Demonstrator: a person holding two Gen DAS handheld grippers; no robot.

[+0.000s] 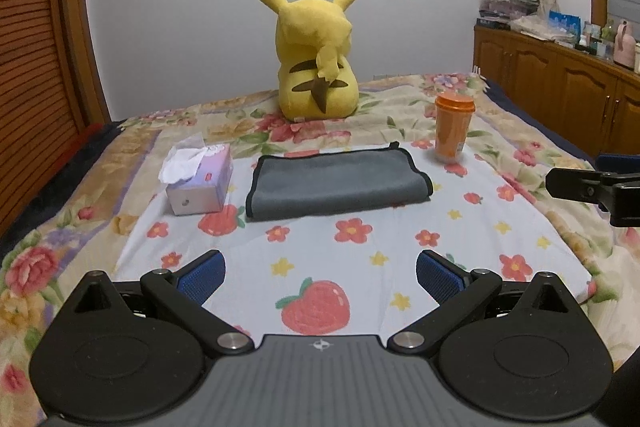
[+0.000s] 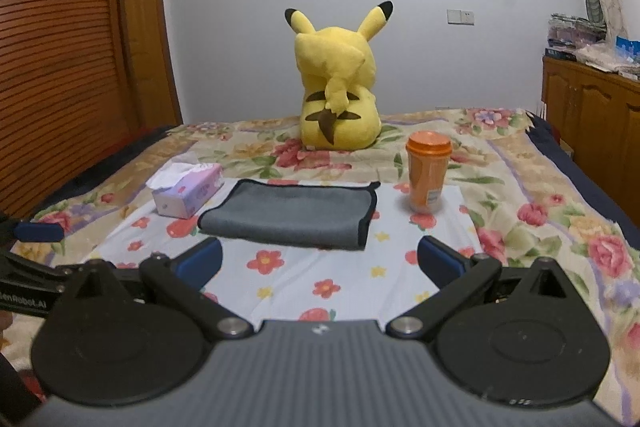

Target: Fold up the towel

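The grey towel (image 1: 338, 187) lies folded on the bed (image 1: 520, 227). The left claw (image 1: 320, 277) and right claw (image 2: 320, 261) both hover nearer, fingers spread apart, empty.

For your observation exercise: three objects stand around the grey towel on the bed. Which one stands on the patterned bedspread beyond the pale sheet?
The yellow plush toy; the tissue box and orange cup stand beside the towel.
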